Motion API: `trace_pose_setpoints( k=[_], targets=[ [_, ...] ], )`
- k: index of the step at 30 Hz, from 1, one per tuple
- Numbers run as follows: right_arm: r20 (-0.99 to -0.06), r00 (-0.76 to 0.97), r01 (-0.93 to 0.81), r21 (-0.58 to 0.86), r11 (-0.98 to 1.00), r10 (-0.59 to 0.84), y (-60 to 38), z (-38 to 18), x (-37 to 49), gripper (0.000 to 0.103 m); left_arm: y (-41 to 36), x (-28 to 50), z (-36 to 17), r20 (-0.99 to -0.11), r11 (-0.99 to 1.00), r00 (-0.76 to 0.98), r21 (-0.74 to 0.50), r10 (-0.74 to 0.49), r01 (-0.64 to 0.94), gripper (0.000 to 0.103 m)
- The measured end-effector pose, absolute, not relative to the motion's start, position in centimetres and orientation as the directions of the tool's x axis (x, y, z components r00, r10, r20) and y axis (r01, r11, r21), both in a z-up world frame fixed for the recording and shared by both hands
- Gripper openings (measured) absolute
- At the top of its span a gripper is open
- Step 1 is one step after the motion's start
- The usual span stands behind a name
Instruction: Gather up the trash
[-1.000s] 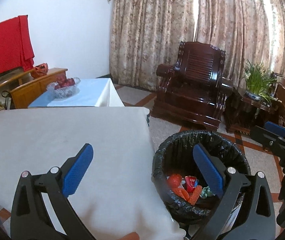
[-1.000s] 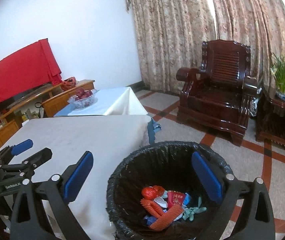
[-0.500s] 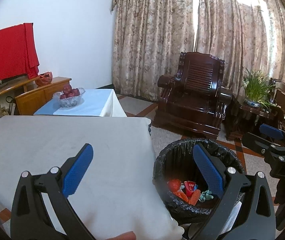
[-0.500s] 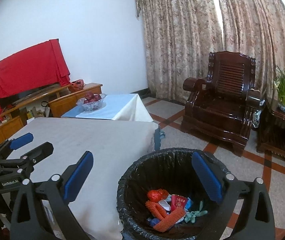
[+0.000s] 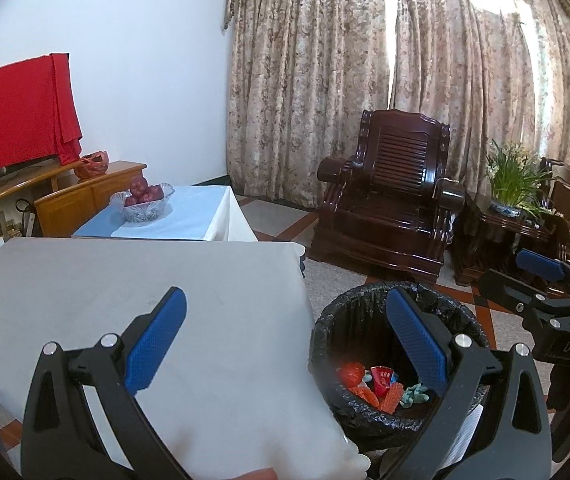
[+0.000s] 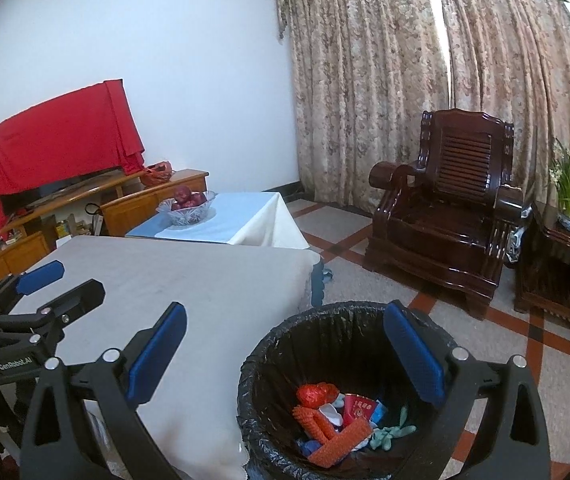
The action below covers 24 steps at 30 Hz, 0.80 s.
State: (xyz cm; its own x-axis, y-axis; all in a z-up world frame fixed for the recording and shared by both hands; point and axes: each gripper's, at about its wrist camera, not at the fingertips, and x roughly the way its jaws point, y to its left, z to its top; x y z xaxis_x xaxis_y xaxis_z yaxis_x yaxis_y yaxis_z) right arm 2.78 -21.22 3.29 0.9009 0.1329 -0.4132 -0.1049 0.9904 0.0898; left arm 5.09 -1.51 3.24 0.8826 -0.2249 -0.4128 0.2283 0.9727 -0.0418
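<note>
A bin with a black liner (image 5: 327,332) (image 6: 285,344) stands on the floor beside the table's right corner. Inside lies trash (image 5: 381,386) (image 6: 341,420): red and orange pieces, a red packet, a pale green item. My left gripper (image 5: 285,340) is open and empty, held above the table (image 5: 85,280) and the bin. My right gripper (image 6: 285,356) is open and empty, held above the bin. The right gripper shows at the right of the left wrist view (image 5: 541,280); the left gripper shows at the left of the right wrist view (image 6: 45,284).
The white-clothed table (image 6: 205,280) has a bare top. Behind it a smaller table holds a glass bowl of apples (image 5: 143,202) (image 6: 187,204). A dark wooden armchair (image 5: 393,196) (image 6: 449,212), a potted plant (image 5: 511,184) and curtains stand beyond. A red cloth (image 6: 61,140) covers something on the wooden cabinet.
Both grippers have risen and pulled back from the bin, so bin and table look smaller and lower. Both stay open and empty.
</note>
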Motion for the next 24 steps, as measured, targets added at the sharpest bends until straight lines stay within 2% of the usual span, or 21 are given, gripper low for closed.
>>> trace_pose_setpoints(
  k=[24],
  targets=[
    [-0.401, 0.906, -0.112, 0.082, 0.99, 0.136, -20.6, 4.2, 2.7, 0.097, -0.3, 5.9, 3.9, -0.408, 0.973, 0.886, -0.037, -0.221, 0.226, 0.097]
  ],
)
